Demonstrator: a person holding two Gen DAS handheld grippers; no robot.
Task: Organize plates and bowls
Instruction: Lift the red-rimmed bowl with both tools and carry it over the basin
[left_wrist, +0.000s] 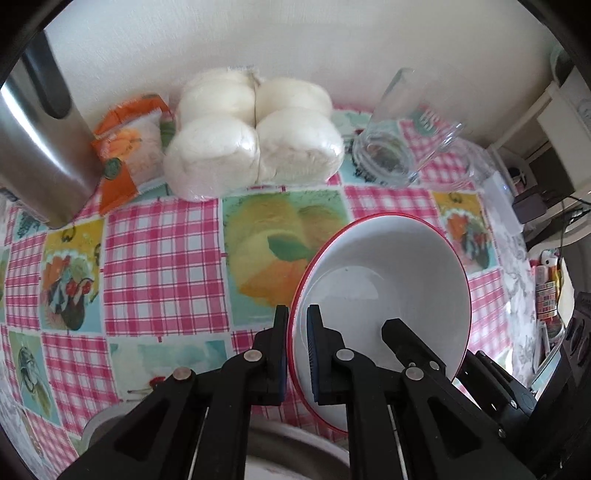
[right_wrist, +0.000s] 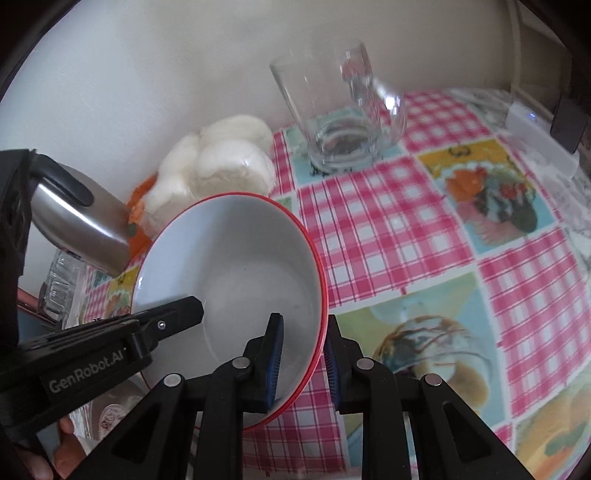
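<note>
A white bowl with a red rim (left_wrist: 380, 273) hangs tilted just above the checked tablecloth (left_wrist: 162, 258), carried by both grippers. My left gripper (left_wrist: 298, 314) is shut on its left rim, one blue pad inside and one outside. My right gripper (right_wrist: 304, 321) is shut on the opposite rim of the same bowl (right_wrist: 236, 258), and in the left wrist view it (left_wrist: 439, 347) reaches in from the lower right. In the right wrist view a left finger (right_wrist: 177, 314) lies inside the bowl. The bowl is empty.
Against the wall stand a steel kettle (left_wrist: 40, 155), an orange packet (left_wrist: 125, 147), a wrapped pack of white rolls (left_wrist: 255, 136) and a clear glass (left_wrist: 399, 144). A patterned plate (right_wrist: 110, 410) and a cut-glass piece (right_wrist: 62, 288) lie at lower left. The table edge runs along the right.
</note>
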